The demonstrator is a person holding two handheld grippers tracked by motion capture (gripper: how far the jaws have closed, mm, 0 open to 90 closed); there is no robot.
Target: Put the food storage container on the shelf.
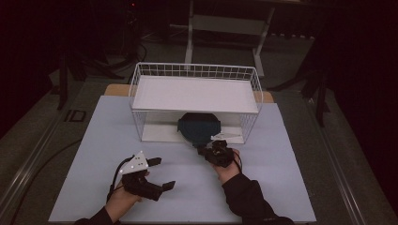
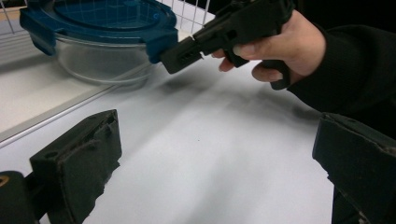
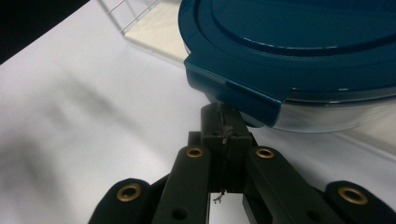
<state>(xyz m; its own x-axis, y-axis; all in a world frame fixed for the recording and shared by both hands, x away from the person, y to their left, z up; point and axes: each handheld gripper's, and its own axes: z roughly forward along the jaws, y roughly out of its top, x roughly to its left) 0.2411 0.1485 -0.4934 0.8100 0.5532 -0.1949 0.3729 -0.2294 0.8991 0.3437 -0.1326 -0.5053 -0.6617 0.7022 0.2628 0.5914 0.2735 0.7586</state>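
My right gripper [image 3: 224, 135]: jaws together at lid tab [image 3: 233, 95], 12 o'clock; may slip | left gripper [image 1: 157, 173]: jaws apart, idle

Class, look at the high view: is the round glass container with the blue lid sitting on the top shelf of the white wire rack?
No, the round glass container with the blue lid sits under the white wire rack's top shelf.

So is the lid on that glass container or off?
On. The blue lid sits flat over the glass container, its side clips folded down over the rim.
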